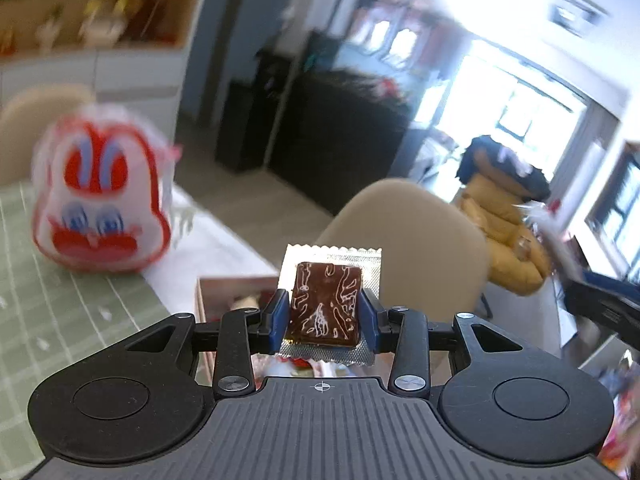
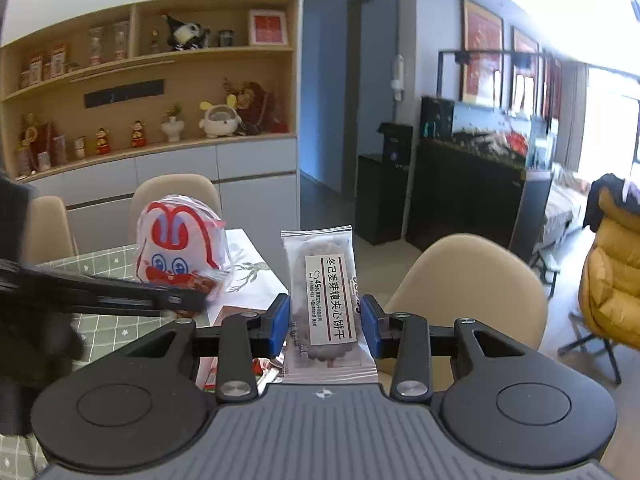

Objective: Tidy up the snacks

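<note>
Foil-backed brown snack packet [image 1: 325, 305] pinched flat in my left gripper [image 1: 325, 314] — my right gripper [image 2: 325, 322] clamps a crinkly clear biscuit packet [image 2: 326, 304], upright.

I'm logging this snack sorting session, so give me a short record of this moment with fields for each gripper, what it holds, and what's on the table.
left gripper: shut on brown snack packet, held upright above the table edge
right gripper: shut on clear biscuit packet, white label with Chinese print facing the camera
table: green grid-pattern cloth
on table: rabbit-print bag, white with red and blue face, standing upright
below grippers: open box, contents unclear
nearby: beige chair beside the table
</note>
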A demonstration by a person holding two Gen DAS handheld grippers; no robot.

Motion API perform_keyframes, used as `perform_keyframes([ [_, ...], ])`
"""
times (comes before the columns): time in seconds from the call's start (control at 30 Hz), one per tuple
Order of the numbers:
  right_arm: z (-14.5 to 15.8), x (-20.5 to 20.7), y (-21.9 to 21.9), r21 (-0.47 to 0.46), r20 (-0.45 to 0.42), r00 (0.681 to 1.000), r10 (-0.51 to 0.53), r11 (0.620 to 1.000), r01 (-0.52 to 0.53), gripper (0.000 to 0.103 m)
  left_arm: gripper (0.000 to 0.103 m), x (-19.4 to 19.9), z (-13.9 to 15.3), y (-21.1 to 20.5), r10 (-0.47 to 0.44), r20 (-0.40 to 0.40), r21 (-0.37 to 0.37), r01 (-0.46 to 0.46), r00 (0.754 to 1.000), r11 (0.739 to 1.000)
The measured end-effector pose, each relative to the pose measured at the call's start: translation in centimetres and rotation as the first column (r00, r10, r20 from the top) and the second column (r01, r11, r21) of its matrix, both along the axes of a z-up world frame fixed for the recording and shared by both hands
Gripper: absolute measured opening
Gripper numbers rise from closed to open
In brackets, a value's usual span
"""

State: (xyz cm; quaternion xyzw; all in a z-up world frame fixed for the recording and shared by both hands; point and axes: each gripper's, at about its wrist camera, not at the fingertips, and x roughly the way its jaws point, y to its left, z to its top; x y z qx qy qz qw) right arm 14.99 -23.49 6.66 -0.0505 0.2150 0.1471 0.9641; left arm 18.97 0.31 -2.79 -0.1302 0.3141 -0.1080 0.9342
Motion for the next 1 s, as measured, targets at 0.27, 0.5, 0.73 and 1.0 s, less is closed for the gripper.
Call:
perform_keyframes([
  [0.27, -3.4, 4.8, 2.7, -0.070, -0.132, 0.991, -0.022, 0.997, 0.012, 0.038, 0.040, 5.6, -9.2, 3.2, 0.059, -0.189, -0.105, -0.080, 0.980, 0.991],
  [0.5, -6.3, 10.6, 6.5, -0.017, -0.259, 0.965, 0.040, 0.999, -0.045, 0.038, 0.040, 0.9, -7.0, 6.8, 0.106, -0.085, -0.153, -0.118, 0.991, 0.981],
  [0.73, -11.5, 15.4, 12.0, 0.041, -0.385, 0.921, 0.064, 0.998, -0.052, 0.038, 0.040, -5.5, -5.4, 7.6, 0.138, -0.053, -0.094, -0.142, 0.989, 0.985],
  [1.0, -12.2, 13.1, 10.9, 0.061, -0.366, 0.929, 0.056, 0.998, -0.036, 0.055, 0.037, -10.0, -3.6, 5.7, 0.126, -0.043, -0.012, -0.127, 0.991, 0.992],
])
